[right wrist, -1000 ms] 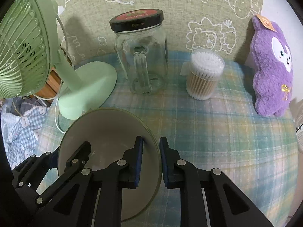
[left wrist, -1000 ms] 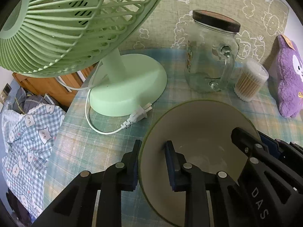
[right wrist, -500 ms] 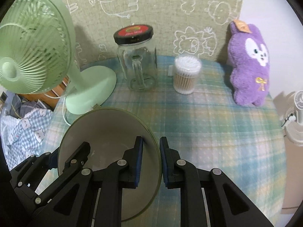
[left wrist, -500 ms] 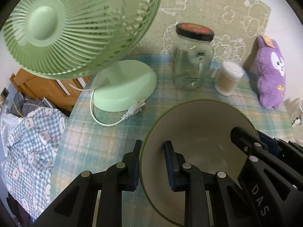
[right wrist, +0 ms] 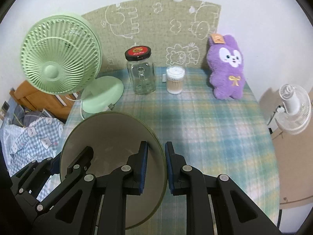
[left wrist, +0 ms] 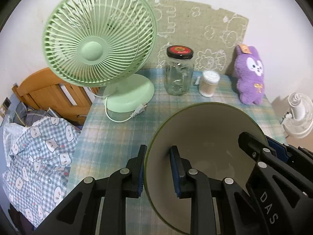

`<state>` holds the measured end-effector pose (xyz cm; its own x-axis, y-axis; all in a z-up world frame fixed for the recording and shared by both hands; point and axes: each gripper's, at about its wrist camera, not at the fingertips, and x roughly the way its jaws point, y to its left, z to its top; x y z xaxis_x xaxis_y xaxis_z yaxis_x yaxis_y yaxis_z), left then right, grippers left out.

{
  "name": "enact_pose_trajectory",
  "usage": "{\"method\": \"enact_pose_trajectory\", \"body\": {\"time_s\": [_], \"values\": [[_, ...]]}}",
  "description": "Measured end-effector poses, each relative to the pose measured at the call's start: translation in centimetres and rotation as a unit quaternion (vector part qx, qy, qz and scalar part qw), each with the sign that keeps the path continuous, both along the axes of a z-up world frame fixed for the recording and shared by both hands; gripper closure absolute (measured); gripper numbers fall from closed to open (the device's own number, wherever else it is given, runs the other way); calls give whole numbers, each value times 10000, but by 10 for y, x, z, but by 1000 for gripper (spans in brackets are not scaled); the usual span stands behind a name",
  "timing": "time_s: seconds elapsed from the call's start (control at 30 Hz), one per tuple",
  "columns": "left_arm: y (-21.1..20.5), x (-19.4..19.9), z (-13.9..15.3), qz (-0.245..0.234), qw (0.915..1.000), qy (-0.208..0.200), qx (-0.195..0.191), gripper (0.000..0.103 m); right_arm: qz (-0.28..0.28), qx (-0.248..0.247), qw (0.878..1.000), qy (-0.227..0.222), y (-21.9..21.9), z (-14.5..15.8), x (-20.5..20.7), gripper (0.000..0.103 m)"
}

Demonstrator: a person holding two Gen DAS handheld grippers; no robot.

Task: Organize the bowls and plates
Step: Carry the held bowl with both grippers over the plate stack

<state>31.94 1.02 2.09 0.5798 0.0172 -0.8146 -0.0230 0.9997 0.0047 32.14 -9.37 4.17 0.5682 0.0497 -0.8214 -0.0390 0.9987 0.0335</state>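
Home bedroom: wooden bed frame [left wrist: 49,96], bear-print checked bedding [left wrist: 37,156] beside table with plaid cloth [right wrist: 205,121]; green desk fan [left wrist: 97,45], purple plush bunny [right wrist: 228,68], cotton swab tub [right wrist: 175,80], glass jar [right wrist: 140,74].

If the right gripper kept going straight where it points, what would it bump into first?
Probably the checked tablecloth. The right gripper, clamped on the bowl, aims at bare cloth short of the cotton swab tub, though depth is unclear.

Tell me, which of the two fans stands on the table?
The green fan, its round base resting on the plaid tablecloth beside the glass jar. The white fan stands off the table's right edge.
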Motion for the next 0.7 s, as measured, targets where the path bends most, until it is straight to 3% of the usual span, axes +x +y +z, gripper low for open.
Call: {"method": "enact_pose_trajectory", "body": {"time_s": [0.33, 0.7], "values": [[-7, -58, 25, -403, 9991, -146, 65, 82, -329, -31, 9993, -152, -8, 27, -73, 82], [-16, -116, 20, -641, 9979, -91, -59, 81, -640, -37, 9979, -120, -21, 21, -139, 82]]}}
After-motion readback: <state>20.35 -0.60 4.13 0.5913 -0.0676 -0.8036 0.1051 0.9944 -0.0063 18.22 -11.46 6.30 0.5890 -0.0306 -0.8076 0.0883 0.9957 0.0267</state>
